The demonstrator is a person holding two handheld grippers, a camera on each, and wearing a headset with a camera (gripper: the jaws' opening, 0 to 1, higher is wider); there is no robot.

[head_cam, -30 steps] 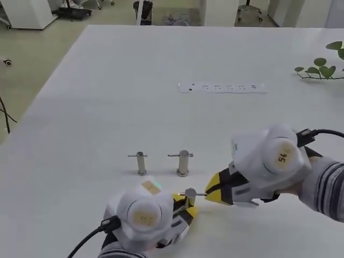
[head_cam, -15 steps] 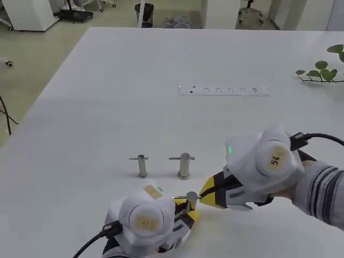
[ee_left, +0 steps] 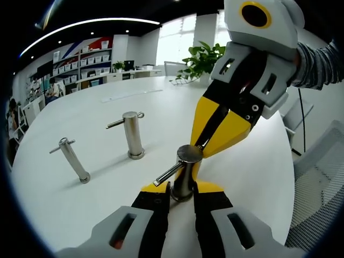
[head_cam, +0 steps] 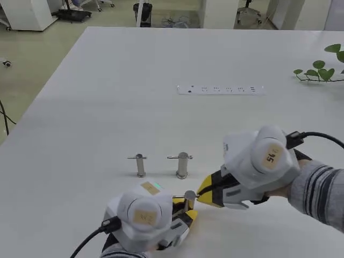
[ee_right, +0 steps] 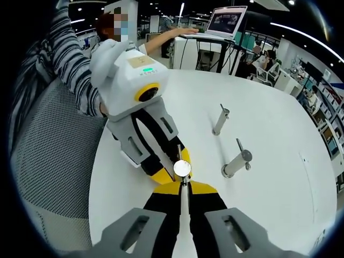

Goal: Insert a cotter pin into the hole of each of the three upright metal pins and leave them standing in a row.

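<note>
While my left tongs (ee_left: 183,188) clamp near pin (ee_left: 186,161) upright on desk (head_cam: 161,70), my right tongs (ee_right: 184,188) pinch cotter pin (ee_left: 165,176) through its head; left pin (head_cam: 140,165), middle pin (head_cam: 183,164) stand behind, cottered.

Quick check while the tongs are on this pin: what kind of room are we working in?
Most likely an open-plan office or lab used as a workspace. A big white table carries a power strip, stocked shelving lines the far wall, and a laptop sits on a stand nearby.

Pin pair (head_cam: 182,164) behind, third pin (head_cam: 190,196) nearer (rightward)
</note>
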